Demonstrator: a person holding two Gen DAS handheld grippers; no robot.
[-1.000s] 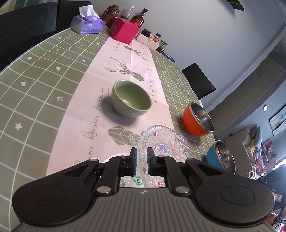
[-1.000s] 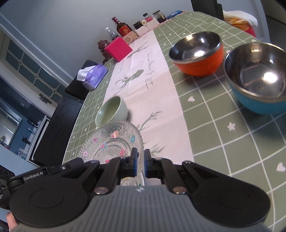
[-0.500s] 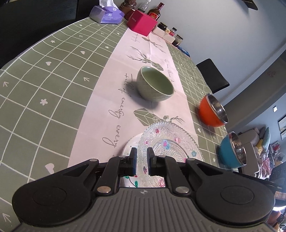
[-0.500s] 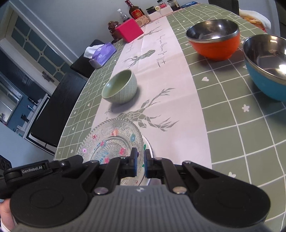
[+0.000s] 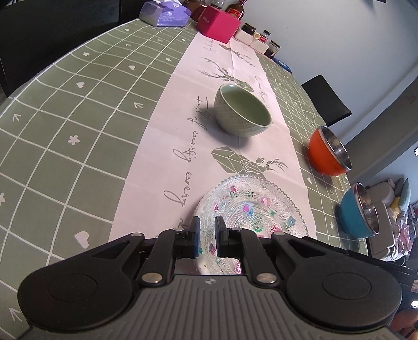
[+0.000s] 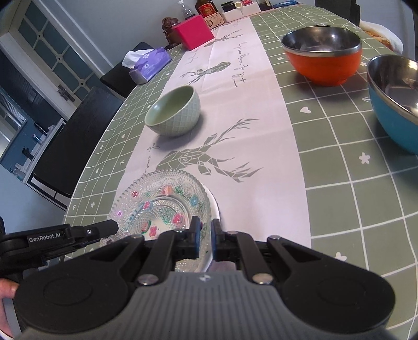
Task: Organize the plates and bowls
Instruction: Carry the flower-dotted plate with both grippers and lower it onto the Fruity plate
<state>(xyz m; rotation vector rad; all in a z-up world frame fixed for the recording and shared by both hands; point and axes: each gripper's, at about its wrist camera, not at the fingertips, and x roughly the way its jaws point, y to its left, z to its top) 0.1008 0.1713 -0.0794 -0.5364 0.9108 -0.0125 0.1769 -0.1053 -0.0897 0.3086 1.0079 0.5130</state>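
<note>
A clear glass plate with painted flowers lies low over the pale runner, with a white plate's rim showing under it. My left gripper is shut on the glass plate's near-left rim; it also shows in the right wrist view as the left gripper. My right gripper is shut on the right rim, over both plates' edges. Beyond stands a green bowl. To the right are an orange bowl and a blue bowl, both steel inside.
A pink box, a purple tissue pack, bottles and jars crowd the table's far end. Black chairs stand along the left side and one chair on the right. A hand holds the left gripper.
Both grippers have sunk slightly and tipped further down with the plate still in them. The bowls have stayed where they were.
</note>
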